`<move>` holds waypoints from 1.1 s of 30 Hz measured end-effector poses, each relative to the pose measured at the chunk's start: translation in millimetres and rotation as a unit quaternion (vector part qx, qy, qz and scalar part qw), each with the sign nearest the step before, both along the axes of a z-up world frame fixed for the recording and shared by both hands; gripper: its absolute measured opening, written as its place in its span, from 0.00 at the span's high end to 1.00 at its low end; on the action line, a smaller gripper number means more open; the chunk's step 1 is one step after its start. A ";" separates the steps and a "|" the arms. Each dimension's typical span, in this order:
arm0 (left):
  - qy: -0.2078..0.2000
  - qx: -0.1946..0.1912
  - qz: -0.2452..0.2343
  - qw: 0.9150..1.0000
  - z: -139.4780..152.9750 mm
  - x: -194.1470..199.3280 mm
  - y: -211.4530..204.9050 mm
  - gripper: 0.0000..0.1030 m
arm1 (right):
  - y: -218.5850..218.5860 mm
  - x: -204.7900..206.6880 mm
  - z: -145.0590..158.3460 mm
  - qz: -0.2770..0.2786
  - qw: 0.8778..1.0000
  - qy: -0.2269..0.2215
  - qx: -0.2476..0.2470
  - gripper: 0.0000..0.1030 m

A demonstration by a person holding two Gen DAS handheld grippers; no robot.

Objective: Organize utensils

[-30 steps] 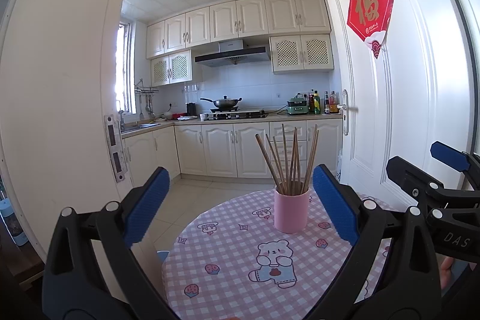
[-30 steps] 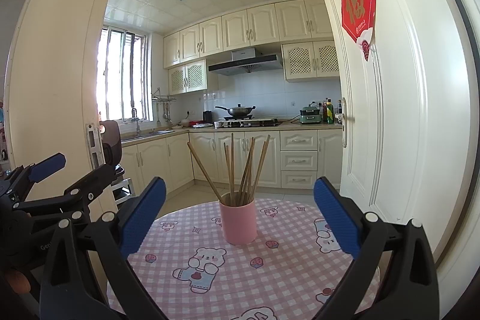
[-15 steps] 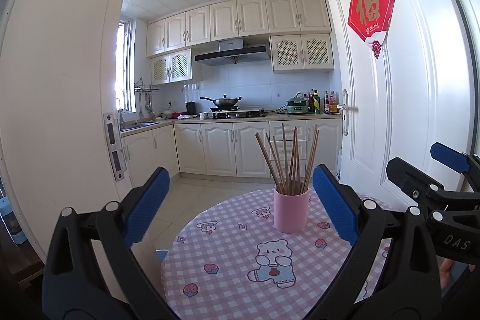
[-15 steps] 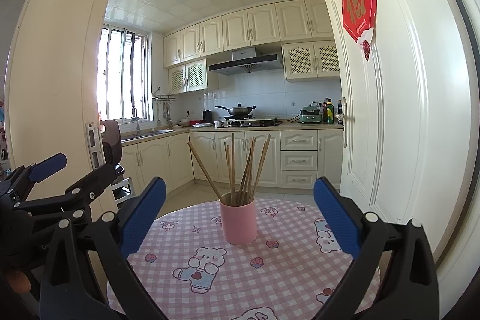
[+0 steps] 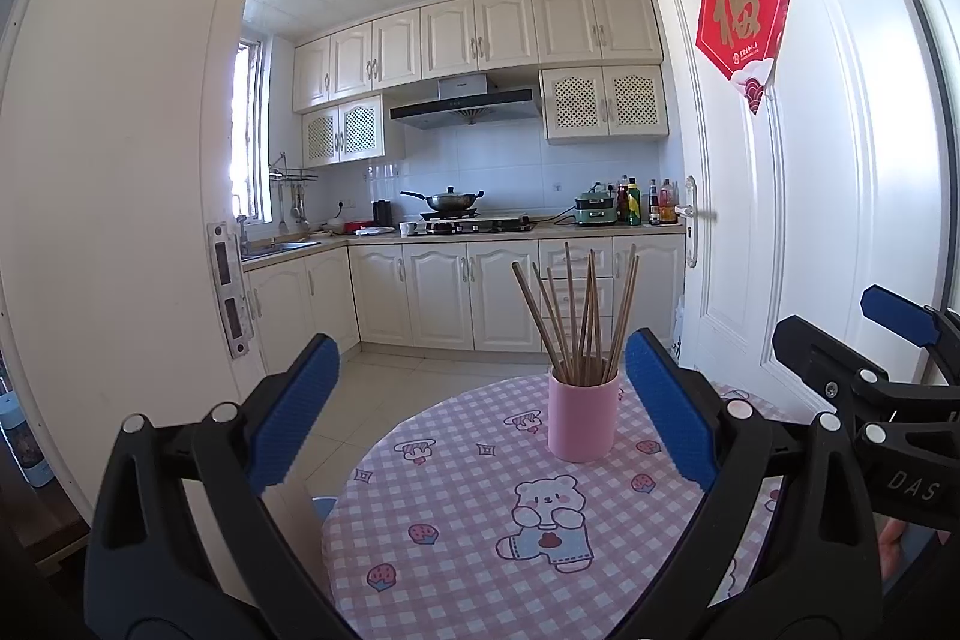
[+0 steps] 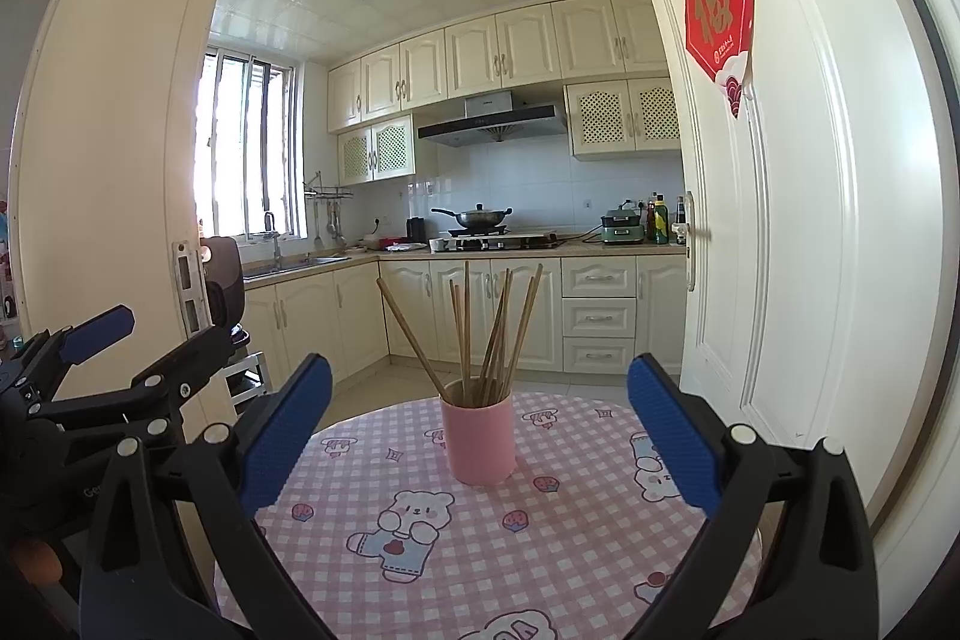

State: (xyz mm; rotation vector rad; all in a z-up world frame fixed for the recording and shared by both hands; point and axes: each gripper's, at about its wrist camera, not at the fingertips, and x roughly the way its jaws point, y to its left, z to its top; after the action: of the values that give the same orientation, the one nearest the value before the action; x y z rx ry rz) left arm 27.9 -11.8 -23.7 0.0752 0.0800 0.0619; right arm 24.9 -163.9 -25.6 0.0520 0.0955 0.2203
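Left wrist view: your left tool (image 5: 480, 430) stands wide, jaws spread, blue pads (image 5: 292, 412) holding nothing.
- Item 1: pink cup (image 5: 582, 421), upright on the surface (image 5: 456, 550), ahead of your left tool and close to the inner face of its right pad, not touching that you can tell.
- Item 2: wooden chopsticks (image 5: 579, 316), a loose bundle standing in the pink cup, tips fanned upward and outward.
- Item 3: surface covering, pink-and-white check with bear and strawberry prints, directly beneath and beyond the tool.
- Item 4: your right tool (image 5: 888, 370), off to the right of the left one, level with it, seen side-on.

Right wrist view: your right tool (image 6: 480, 430) likewise stands wide, jaws apart and empty.
- Item 1: pink cup (image 6: 479, 439), straight ahead between the two pads, clear of both, upright on the surface (image 6: 540, 550).
- Item 2: chopsticks (image 6: 480, 334), leaning at mixed angles inside the cup, one slanting far left.
- Item 3: your left tool (image 6: 102, 370), off to the left, pads apart.
- Item 4: white door (image 6: 780, 220), open, to the right beyond the surface, with a red paper decoration (image 6: 717, 10) on it.
- Item 5: kitchen cabinets (image 6: 510, 316) and a wok (image 6: 477, 218) on the stove, far ahead.
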 end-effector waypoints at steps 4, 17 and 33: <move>0.000 0.000 0.000 1.000 -0.4 0.0 -0.4 0.09 | 0.2 -0.5 0.0 0.000 1.000 0.001 0.000 0.08; 0.002 0.000 0.000 1.000 -1.1 -0.1 -0.5 0.09 | 1.0 -0.5 -0.4 0.000 1.000 0.003 0.002 0.08; 0.005 -0.002 0.000 1.000 -4.5 0.7 0.6 0.08 | 3.7 0.0 -3.0 0.001 1.000 0.007 0.002 0.08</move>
State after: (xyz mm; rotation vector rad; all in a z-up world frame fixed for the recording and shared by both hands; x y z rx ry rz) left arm 28.6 -11.2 -28.2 0.0710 0.0902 0.0620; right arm 24.9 -160.2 -28.6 0.0575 0.1099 0.2213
